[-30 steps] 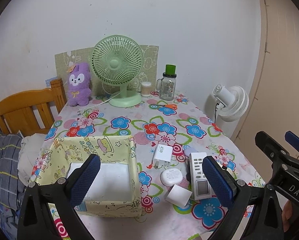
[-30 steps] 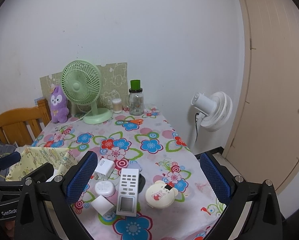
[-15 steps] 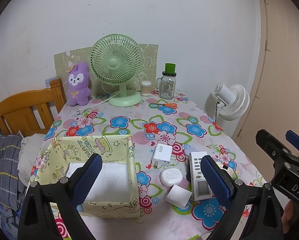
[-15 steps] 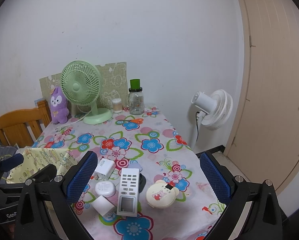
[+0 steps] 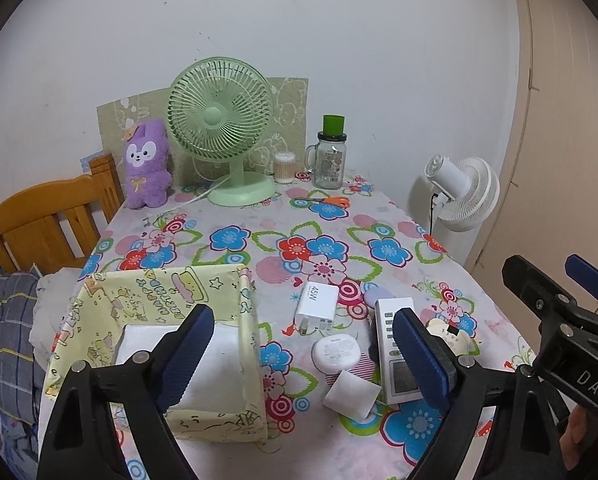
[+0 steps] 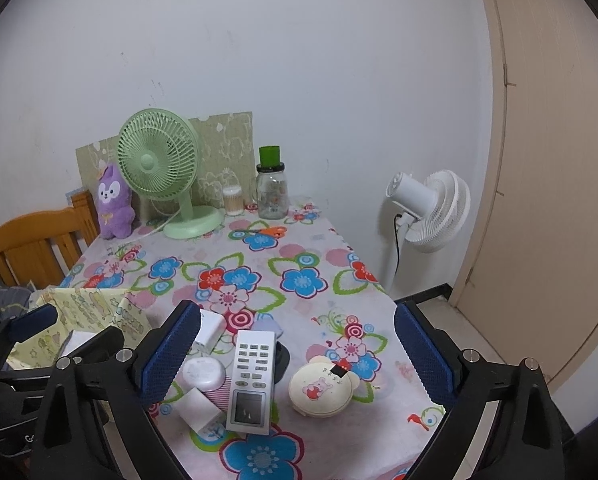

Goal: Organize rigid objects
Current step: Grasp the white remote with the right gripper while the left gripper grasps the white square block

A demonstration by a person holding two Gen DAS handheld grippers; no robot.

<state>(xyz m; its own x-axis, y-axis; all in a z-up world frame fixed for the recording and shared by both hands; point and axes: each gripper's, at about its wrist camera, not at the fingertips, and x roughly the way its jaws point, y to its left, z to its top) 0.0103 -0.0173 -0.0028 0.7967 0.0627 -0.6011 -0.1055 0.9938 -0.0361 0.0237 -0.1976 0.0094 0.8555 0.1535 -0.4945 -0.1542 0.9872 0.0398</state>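
Near the front of the flowered table lie a white remote, a cream round box with a bear, a round white case, a white 45W charger and a small white block. A yellow fabric box stands to their left with a white thing inside. My left gripper hovers above the box's right edge; its jaws are closing with nothing between them. My right gripper hangs wide open above the remote and the bear box, holding nothing.
At the back stand a green desk fan, a purple plush, a glass jar with a green lid, a cotton-swab cup and orange scissors. A wooden chair stands left, a white floor fan and a door right.
The left gripper's fingers have come somewhat closer together. The right gripper and the objects on the table have stayed where they were.
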